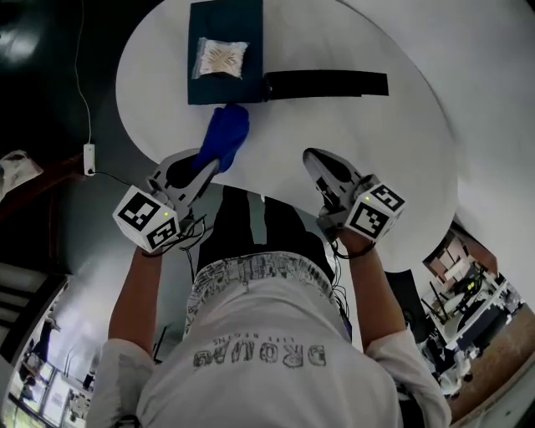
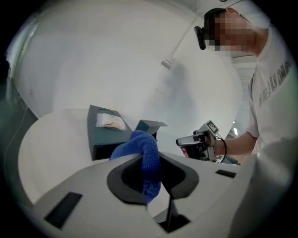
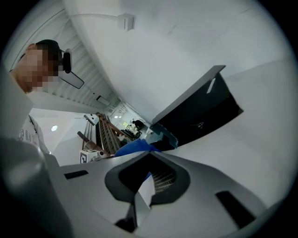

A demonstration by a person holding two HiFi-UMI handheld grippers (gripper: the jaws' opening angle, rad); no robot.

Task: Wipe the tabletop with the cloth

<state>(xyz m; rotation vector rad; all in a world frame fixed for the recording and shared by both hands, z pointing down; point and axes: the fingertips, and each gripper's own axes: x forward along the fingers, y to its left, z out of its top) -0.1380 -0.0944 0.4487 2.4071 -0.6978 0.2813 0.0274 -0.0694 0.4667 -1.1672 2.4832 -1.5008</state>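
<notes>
A blue cloth (image 1: 224, 135) is pinched in my left gripper (image 1: 207, 167) at the near edge of the white round tabletop (image 1: 376, 167), its free end resting just in front of a teal box (image 1: 226, 25). In the left gripper view the cloth (image 2: 148, 160) bulges up between the jaws of that gripper (image 2: 151, 179). My right gripper (image 1: 312, 156) hovers to the right over the table's near edge, jaws together with nothing in them. The right gripper view shows its jaws (image 3: 148, 179) closed, and the blue cloth (image 3: 132, 148) lies beyond them.
The teal box carries a clear packet (image 1: 221, 58) on top. A long black box (image 1: 326, 84) lies to its right on the table. The person's torso stands close to the table's near edge. A cable and small plug (image 1: 89, 157) hang off to the left.
</notes>
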